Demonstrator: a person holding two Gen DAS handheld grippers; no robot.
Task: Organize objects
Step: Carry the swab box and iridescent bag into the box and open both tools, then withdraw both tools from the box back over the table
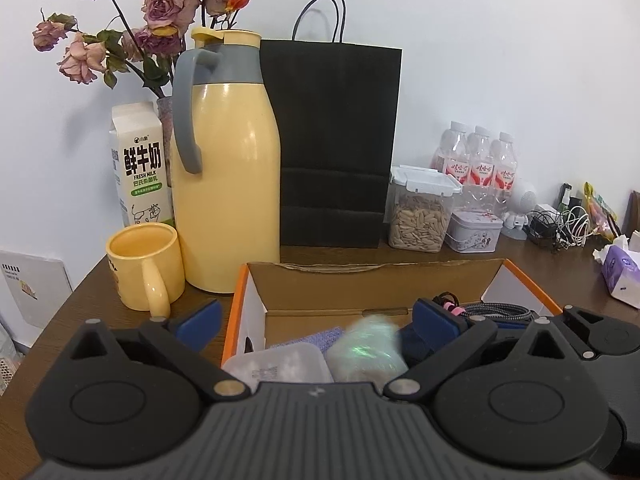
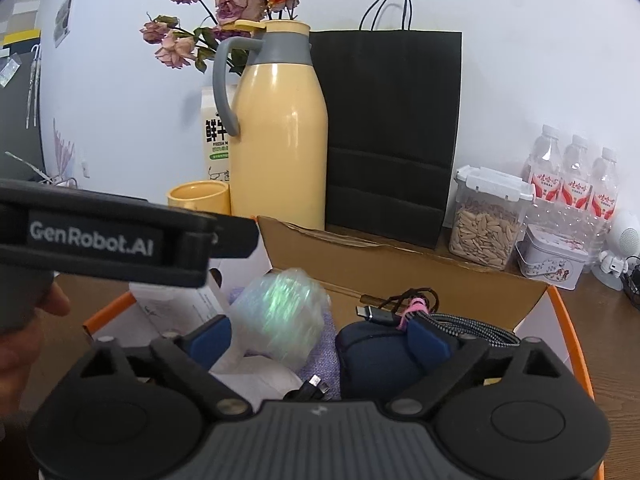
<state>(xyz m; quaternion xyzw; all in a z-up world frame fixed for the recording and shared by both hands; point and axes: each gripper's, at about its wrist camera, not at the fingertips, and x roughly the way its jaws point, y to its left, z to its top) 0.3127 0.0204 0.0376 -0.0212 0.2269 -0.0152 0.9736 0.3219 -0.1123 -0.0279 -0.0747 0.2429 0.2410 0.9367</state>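
Observation:
An open cardboard box with orange edges (image 1: pixel 256 280) (image 2: pixel 400 268) sits on the brown table. Inside lie an iridescent plastic-wrapped bundle (image 1: pixel 366 346) (image 2: pixel 280 316), blurred in both views, a clear plastic lidded container (image 1: pixel 276 364), a purple cloth (image 2: pixel 324 348), a dark blue pouch (image 2: pixel 376 352) and a braided cable with pink tie (image 2: pixel 464 324). My left gripper (image 1: pixel 316 320) is open above the box with nothing between its blue pads. My right gripper (image 2: pixel 320 336) is open too, the bundle near its left pad (image 2: pixel 210 338). The left gripper's body (image 2: pixel 100 236) shows in the right view.
Behind the box stand a yellow thermos jug (image 1: pixel 228 184), a yellow mug (image 1: pixel 142 264), a milk carton (image 1: pixel 140 168), a black paper bag (image 1: pixel 332 144), a seed container (image 1: pixel 420 212), a tin (image 1: pixel 474 232), water bottles (image 1: pixel 476 160) and dried roses (image 1: pixel 160 12). A tissue pack (image 1: pixel 620 272) lies right.

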